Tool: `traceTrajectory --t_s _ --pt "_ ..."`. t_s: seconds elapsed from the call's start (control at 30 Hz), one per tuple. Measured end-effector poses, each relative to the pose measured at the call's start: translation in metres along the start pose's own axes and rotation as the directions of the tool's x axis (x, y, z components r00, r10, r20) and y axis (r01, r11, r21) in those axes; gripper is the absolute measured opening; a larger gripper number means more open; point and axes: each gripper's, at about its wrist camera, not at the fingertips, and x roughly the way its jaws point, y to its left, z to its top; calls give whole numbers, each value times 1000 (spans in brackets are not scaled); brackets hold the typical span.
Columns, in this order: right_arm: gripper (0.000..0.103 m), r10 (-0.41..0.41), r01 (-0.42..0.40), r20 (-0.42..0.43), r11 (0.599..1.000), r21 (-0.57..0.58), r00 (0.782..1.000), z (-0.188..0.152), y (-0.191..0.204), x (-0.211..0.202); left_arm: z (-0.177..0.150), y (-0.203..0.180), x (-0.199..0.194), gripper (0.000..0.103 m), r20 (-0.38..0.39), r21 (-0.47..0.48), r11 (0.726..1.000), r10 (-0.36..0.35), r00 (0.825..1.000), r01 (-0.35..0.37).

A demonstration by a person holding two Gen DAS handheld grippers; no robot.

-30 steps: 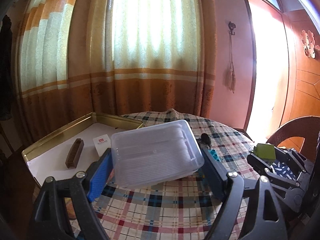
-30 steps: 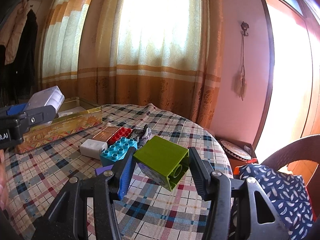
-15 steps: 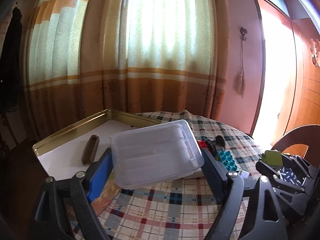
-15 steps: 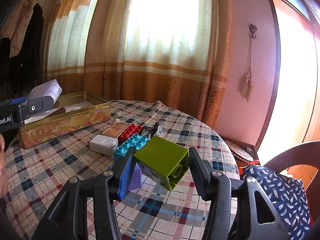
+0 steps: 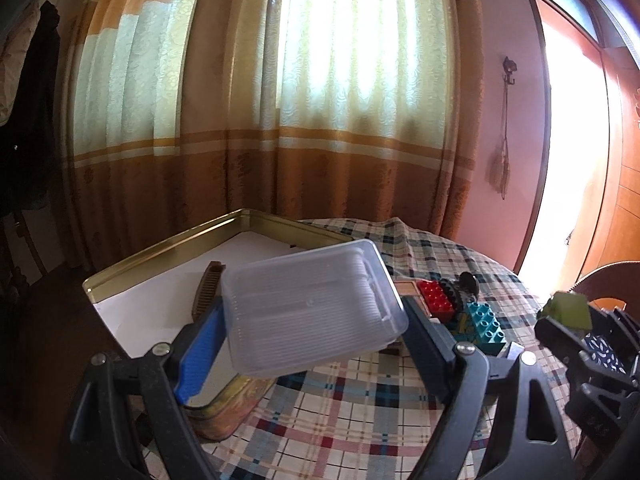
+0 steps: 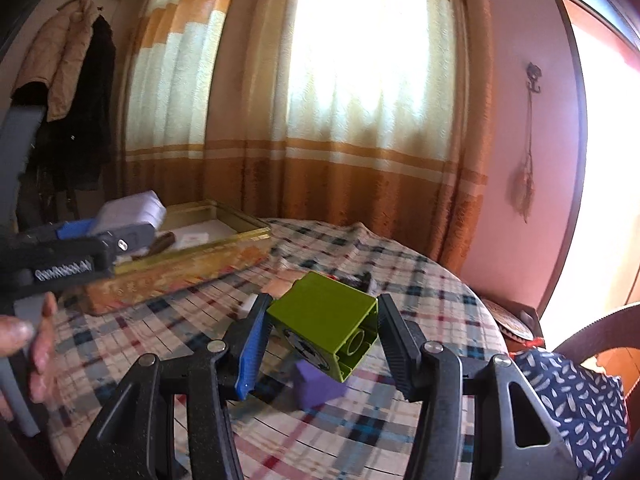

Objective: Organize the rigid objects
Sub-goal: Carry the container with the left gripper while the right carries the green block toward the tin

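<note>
My left gripper (image 5: 312, 320) is shut on a clear plastic box (image 5: 312, 304), held above the near corner of a gold tin (image 5: 168, 248) with a white floor. A brown comb (image 5: 206, 292) lies in the tin. My right gripper (image 6: 320, 336) is shut on a green block (image 6: 324, 324), held above the checked tablecloth (image 6: 304, 432). The left gripper and clear box also show in the right wrist view (image 6: 132, 212), above the tin (image 6: 192, 264). The green block shows at the right of the left wrist view (image 5: 568, 310).
Red (image 5: 436, 300) and teal (image 5: 484, 322) blocks and a dark object (image 5: 466, 284) lie on the table right of the tin. A purple block (image 6: 316, 386) lies under the green one. A chair with a blue patterned cushion (image 6: 572, 400) stands at right. Curtains hang behind.
Both grippers have swung to the left with their loads. The clear box now hangs further over the tin, and the green block has moved toward the tin.
</note>
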Motion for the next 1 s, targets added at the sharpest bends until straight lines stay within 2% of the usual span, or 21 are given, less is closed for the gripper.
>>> traceTrajectory --t_s 0.57,1.0 --pt "55 78 -78 57 997 10 995 26 36 17 -1 18 1 85 -5 -22 999 38 999 -38" --pt "55 115 -116 79 993 10 990 30 61 20 0 31 1 85 -1 -38 997 69 998 -69"
